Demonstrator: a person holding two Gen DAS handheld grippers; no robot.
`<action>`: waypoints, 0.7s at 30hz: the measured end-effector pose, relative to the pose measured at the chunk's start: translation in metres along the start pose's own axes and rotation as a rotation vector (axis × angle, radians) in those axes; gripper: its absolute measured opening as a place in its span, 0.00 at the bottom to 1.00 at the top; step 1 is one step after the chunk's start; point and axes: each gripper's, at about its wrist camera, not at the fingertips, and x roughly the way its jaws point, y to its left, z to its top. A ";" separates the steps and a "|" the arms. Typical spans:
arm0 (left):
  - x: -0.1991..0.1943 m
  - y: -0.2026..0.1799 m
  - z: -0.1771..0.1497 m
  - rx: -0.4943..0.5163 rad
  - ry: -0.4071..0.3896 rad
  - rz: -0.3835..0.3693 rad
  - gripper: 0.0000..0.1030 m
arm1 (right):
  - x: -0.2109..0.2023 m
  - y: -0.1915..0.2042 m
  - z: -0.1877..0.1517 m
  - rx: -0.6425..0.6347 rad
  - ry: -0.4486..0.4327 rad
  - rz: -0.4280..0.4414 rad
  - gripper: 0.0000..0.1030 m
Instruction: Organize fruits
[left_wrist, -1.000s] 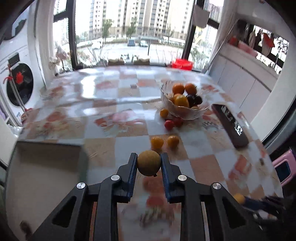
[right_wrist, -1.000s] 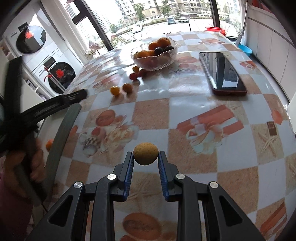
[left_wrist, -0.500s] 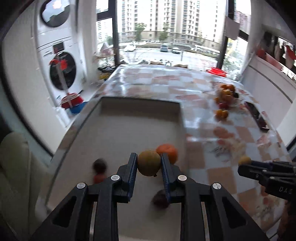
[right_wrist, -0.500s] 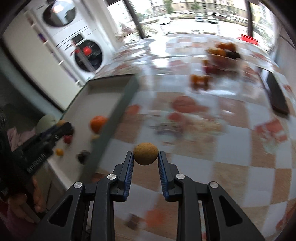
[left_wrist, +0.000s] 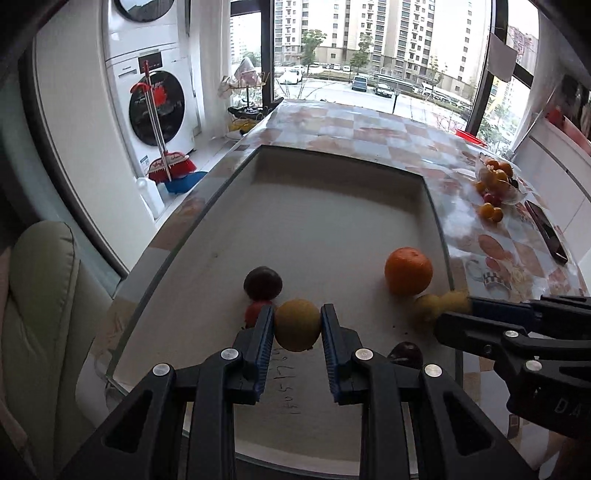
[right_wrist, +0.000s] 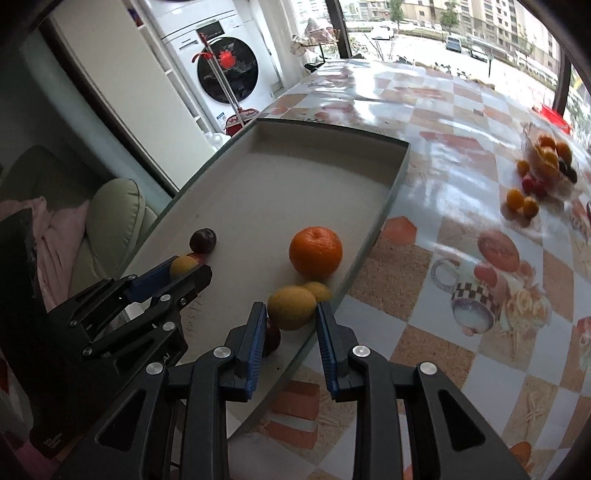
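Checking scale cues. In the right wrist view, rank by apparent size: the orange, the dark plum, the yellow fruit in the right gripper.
1. orange, clearly largest.
2. yellow fruit held in the right gripper; it sits nearest the lens, so its true size is unsure.
3. dark plum, smallest, but also farthest away in the tray.

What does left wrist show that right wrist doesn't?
Left wrist only: the phone lying on the table past the bowl, and handwriting on the tray floor just below the left gripper's fruit.

Right wrist only: a pink cloth draped beside the green cushion.

Both: the tray holding the orange and dark plum, the left gripper and right gripper each shut on a yellowish fruit over the tray, the glass bowl, the washing machine.
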 end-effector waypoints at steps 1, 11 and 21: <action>0.000 0.001 0.000 -0.002 0.002 0.002 0.26 | 0.000 0.002 0.001 -0.007 0.004 0.002 0.46; -0.010 0.014 -0.002 -0.074 -0.032 0.060 0.84 | -0.016 0.009 0.000 -0.068 -0.022 -0.116 0.79; -0.021 0.000 0.003 -0.037 -0.041 0.075 0.84 | -0.025 -0.008 -0.007 -0.076 -0.024 -0.214 0.84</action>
